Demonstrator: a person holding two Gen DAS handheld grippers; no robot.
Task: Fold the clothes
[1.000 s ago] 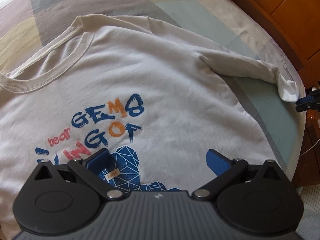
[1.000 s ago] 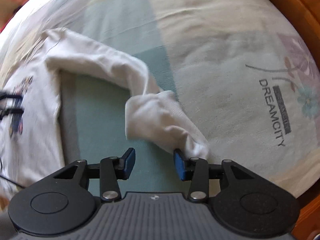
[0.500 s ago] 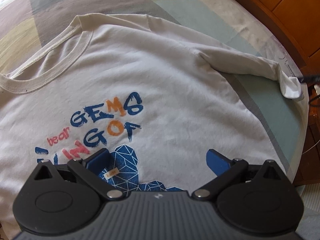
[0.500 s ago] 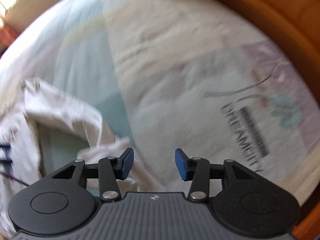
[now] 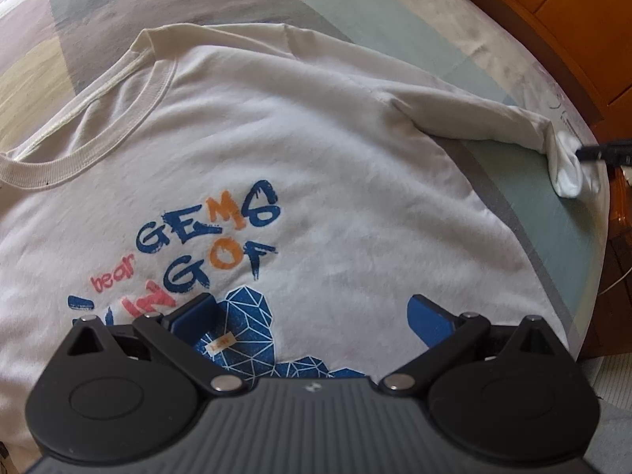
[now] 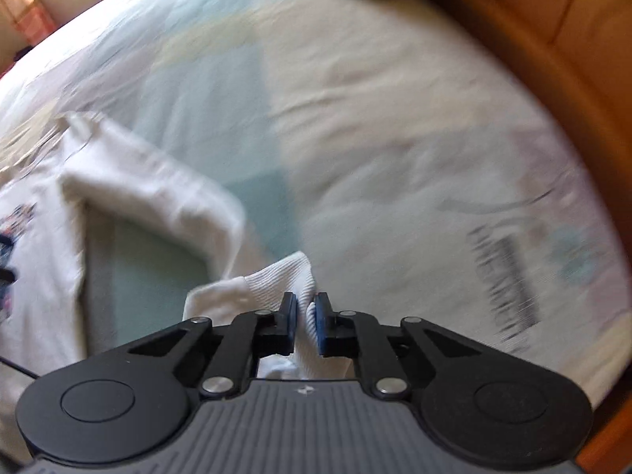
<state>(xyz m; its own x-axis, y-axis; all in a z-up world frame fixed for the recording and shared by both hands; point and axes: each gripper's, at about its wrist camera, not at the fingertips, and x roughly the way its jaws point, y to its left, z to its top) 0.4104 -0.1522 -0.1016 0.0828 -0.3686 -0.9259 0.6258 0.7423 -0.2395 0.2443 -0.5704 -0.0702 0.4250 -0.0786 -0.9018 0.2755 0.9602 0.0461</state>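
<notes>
Black linkage arms on the left gripper point(image 5: 312, 316), pinned with silver screws above a ribbed grey housing flanked by two round black discs. Blue finger pads; small pale label on one pad. Same build on the right gripper point(image 6: 305, 318).

The shirt point(image 5: 316, 166) lies on the bed point(image 5: 395, 12), sleeve point(image 5: 474, 118) rightward.
</notes>
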